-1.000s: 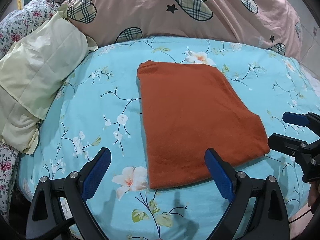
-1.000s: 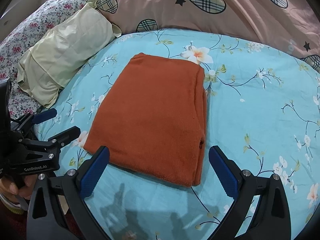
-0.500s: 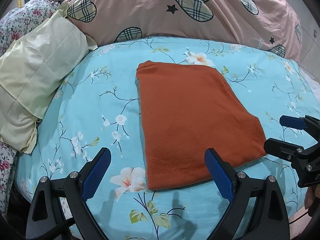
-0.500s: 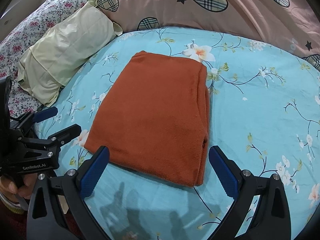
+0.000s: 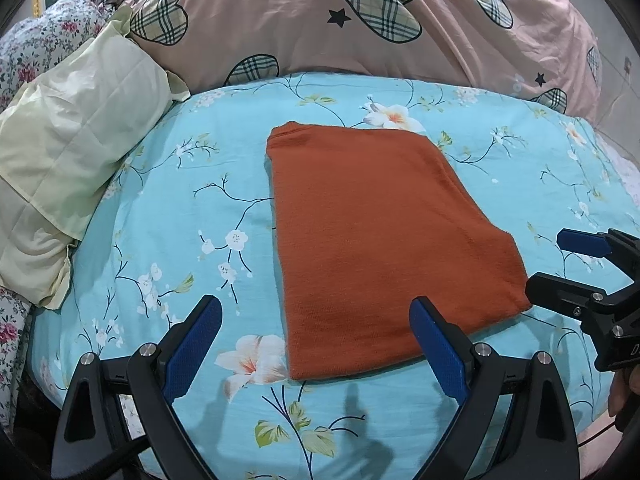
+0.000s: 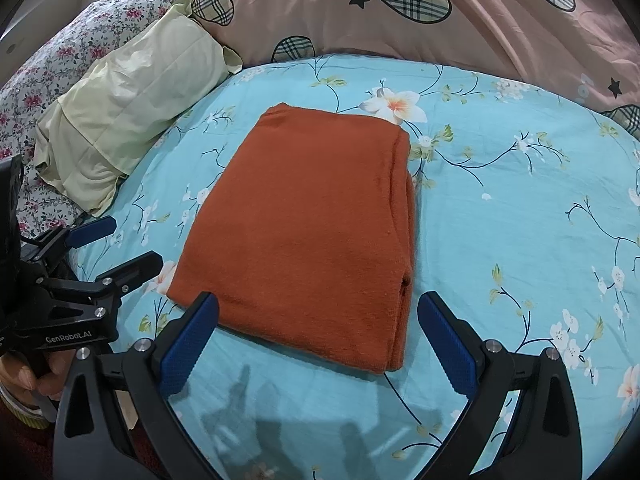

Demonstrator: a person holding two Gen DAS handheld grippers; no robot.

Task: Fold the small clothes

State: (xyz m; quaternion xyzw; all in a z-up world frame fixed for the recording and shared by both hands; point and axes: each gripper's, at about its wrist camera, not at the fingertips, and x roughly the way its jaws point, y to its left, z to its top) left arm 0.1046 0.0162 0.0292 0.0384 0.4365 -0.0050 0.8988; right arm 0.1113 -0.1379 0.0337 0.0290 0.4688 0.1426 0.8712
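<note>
Barely shifted, folded cloth [image 5: 384,236] lies on floral sheet [image 5: 168,216].

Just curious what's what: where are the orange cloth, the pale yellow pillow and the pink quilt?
orange cloth [image 5: 380,232], left wrist view, middle.
pale yellow pillow [image 6: 136,92], right wrist view, top face.
pink quilt [image 5: 288,20], left wrist view, plain patch.

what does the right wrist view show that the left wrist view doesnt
Only the right wrist view shows the layered fold edges along the orange garment's right side, and the hand holding the left gripper. Only the left wrist view shows the right gripper from outside, at the garment's near right corner. Both show the folded orange garment flat on the blue floral sheet, the pale yellow pillow, the pink duvet, and both grippers open.
</note>
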